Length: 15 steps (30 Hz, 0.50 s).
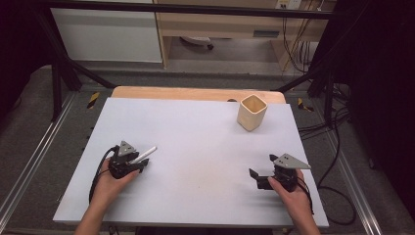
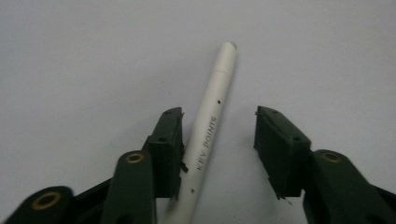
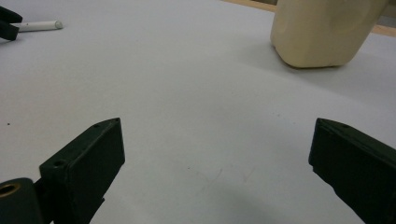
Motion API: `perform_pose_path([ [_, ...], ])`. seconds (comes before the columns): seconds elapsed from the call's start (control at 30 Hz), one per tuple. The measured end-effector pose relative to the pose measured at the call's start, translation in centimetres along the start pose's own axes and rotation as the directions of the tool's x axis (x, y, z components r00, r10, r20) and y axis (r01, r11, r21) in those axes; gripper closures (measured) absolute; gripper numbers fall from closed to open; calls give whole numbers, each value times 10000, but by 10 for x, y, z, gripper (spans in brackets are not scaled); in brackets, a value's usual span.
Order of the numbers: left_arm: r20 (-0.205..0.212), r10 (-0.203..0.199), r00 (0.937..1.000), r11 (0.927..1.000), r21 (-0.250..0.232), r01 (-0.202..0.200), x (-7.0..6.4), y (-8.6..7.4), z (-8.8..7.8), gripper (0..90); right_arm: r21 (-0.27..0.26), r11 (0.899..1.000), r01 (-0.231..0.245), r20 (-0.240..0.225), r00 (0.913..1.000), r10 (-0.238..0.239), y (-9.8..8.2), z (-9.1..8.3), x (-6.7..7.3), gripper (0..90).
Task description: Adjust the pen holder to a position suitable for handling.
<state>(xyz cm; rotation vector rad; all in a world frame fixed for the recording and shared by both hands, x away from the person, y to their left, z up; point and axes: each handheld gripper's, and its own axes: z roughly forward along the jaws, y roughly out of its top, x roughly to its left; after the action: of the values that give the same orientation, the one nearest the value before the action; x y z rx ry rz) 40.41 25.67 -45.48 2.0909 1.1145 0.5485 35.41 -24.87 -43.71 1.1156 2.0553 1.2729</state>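
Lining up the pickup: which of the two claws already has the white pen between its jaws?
The left claw: the white plastic pen lies between its jaws, touching one. The right claw spans bare table.

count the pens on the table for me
1: a white pen lies on the white table at its left side, between the fingers of the left gripper. None shows elsewhere; the cup's inside is partly hidden.

Seen from above: white table (image 1: 195,147), wooden edge at the far side. Left gripper (image 1: 128,164) low at the near left, white pen (image 1: 145,154) slanting out past its jaws. Right gripper (image 1: 266,177) near right (well apart from the pen). Beige cup (image 1: 252,112) upright, far right.
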Motion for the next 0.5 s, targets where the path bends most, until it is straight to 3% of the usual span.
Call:
perform_pose_path([
  [0.17, -98, -195, 9998, 9997, -135, 194, 4, -2, -1, 697, 3, 10000, 60, -51, 10000, -60, 0, -1, 1, 39],
  [0.33, 5, -228, 9997, 9996, -150, 228, 7, -3, -2, 789, 6, 9998, 192, -132, 9997, -191, 1, -1, 4, 39],
  [0.5, 52, -71, 10000, 9999, 73, 70, 3, 0, -7, 793, -235, 9987, 441, -230, 9987, -447, 7, -2, 13, 39],
])
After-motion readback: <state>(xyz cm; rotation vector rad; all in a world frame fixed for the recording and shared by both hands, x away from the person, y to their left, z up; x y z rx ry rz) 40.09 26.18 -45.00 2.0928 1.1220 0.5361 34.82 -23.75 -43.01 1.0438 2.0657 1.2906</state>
